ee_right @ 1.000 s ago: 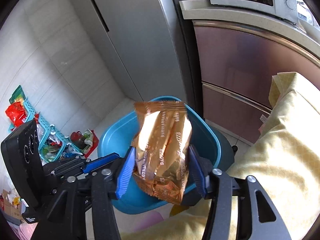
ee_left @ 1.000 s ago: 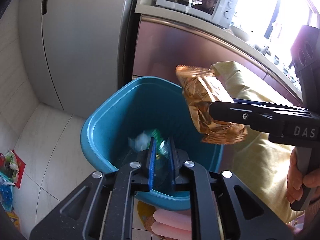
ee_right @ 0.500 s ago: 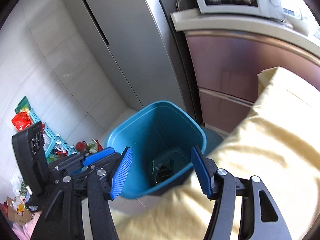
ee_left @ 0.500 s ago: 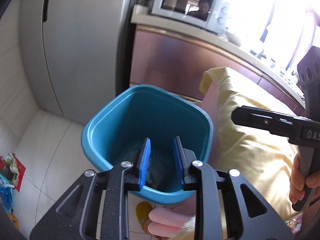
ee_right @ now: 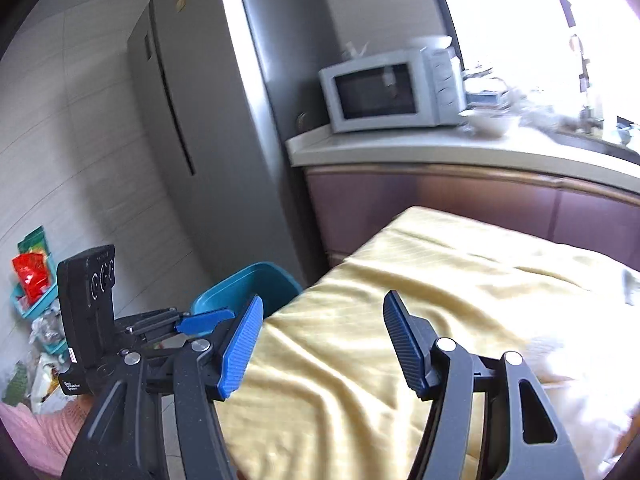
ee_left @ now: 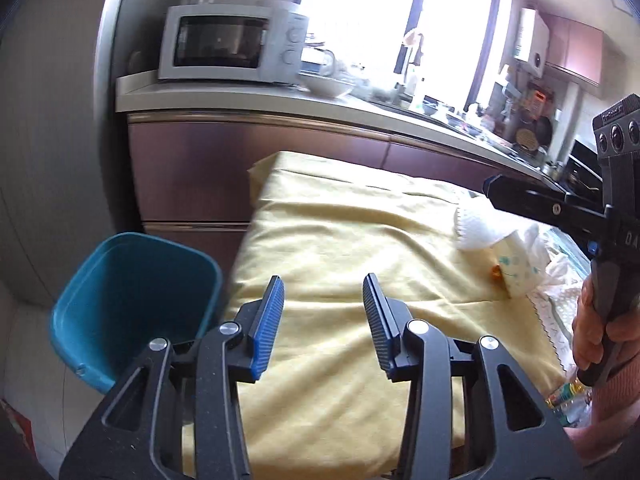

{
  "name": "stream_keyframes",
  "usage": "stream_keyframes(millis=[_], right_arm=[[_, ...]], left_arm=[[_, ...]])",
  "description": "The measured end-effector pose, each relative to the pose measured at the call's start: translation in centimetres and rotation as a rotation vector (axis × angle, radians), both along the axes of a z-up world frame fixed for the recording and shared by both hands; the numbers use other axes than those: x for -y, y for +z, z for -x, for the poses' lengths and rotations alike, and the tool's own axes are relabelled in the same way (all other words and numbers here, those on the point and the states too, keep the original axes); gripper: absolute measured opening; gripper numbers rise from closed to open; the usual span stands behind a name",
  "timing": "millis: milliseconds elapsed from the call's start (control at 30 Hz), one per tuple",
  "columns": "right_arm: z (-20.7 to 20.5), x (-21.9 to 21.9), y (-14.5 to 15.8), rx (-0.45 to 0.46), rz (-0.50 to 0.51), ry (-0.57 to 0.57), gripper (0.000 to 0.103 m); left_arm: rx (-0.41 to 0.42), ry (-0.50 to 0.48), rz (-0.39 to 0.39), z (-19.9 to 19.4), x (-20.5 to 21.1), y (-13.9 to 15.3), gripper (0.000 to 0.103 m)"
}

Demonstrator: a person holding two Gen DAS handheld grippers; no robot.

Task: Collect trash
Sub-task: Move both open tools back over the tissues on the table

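- Yellow cloth (ee_left: 340,248) covers the table and fills the centre and lower right of both wrist views; its surface is wrinkled, and one corner hangs at the upper left of the cloth area.
- Grey refrigerator (ee_right: 224,120) occupies the upper left of the right wrist view, beside the brown cabinet fronts (ee_left: 192,168) under a pale countertop (ee_left: 248,98).
- White microwave (ee_left: 232,42) stands on the countertop, upper centre-left in the left wrist view; a white bowl (ee_left: 328,86) sits just to its right.
- Teal trash bin (ee_left: 132,300) stands on the floor at the lower left of the left wrist view, just beside the cloth's left edge. Its contents cannot be made out from here.
- Left gripper (ee_left: 324,320) at the bottom centre of its own view: jaws opening, blue pads apart, nothing between them, only cloth visible behind.
- Right gripper (ee_right: 322,340) at the bottom centre of its own view: jaws opening, set wide, nothing between them. In the left wrist view it enters from the right edge, held by a hand (ee_left: 600,336).
- Trash on the cloth, right side of the left wrist view: a crumpled white tissue (ee_left: 480,228) and, just below it, a patterned white wrapper (ee_left: 520,268). Both lie near the right gripper's fingers; contact cannot be determined.
- Red packet (ee_right: 30,276) rests in a small rack at the left edge of the right wrist view.
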State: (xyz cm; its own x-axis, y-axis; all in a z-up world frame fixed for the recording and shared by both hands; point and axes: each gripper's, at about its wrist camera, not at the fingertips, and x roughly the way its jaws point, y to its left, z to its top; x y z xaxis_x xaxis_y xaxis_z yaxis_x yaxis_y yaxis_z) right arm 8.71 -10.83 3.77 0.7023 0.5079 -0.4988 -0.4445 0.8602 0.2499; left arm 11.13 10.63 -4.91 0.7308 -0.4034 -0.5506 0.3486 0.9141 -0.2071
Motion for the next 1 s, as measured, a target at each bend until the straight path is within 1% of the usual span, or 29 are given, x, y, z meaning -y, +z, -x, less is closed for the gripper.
stream_keyframes(millis=[133, 233, 333, 500, 633, 800, 933, 967, 1000], right_arm=[[2.4, 4.6, 1.2, 0.075, 0.015, -0.124, 0.061], [3.8, 7.9, 1.7, 0.122, 0.059, -0.221, 0.064], [4.5, 11.3, 1.5, 0.127, 0.064, -0.303, 0.064], [5.2, 16.5, -0.4, 0.065, 0.074, -0.424, 0.064], [6.0, 19.2, -2.8, -0.014, 0.045, -0.464, 0.064], [7.2, 19.6, -5.6, -0.072, 0.062, -0.466, 0.064], [6.8, 19.7, -7.3, -0.105, 0.048, -0.465, 0.064], [6.6, 19.7, -7.6, -0.112, 0.047, -0.461, 0.064], [6.4, 19.6, -7.9, -0.117, 0.049, -0.46, 0.061]], left_arm=[[-0.007, -0.127, 0.014, 0.3, 5.2, 0.1, 0.042], [-0.028, -0.215, 0.036, 0.4, 8.7, -0.1, 0.043], [-0.039, -0.287, 0.029, 0.5, 12.1, -0.5, 0.045], [-0.065, -0.376, 0.011, 0.4, 16.6, -1.0, 0.046], [-0.058, -0.406, 0.0, 0.6, 18.6, -0.8, 0.048], [-0.044, -0.417, -0.014, 0.6, 20.2, -0.4, 0.048], [-0.044, -0.413, -0.033, 0.4, 20.9, -0.3, 0.048], [-0.044, -0.412, -0.037, 0.5, 21.0, -0.3, 0.048], [-0.043, -0.41, -0.043, 0.5, 21.2, -0.3, 0.048]])
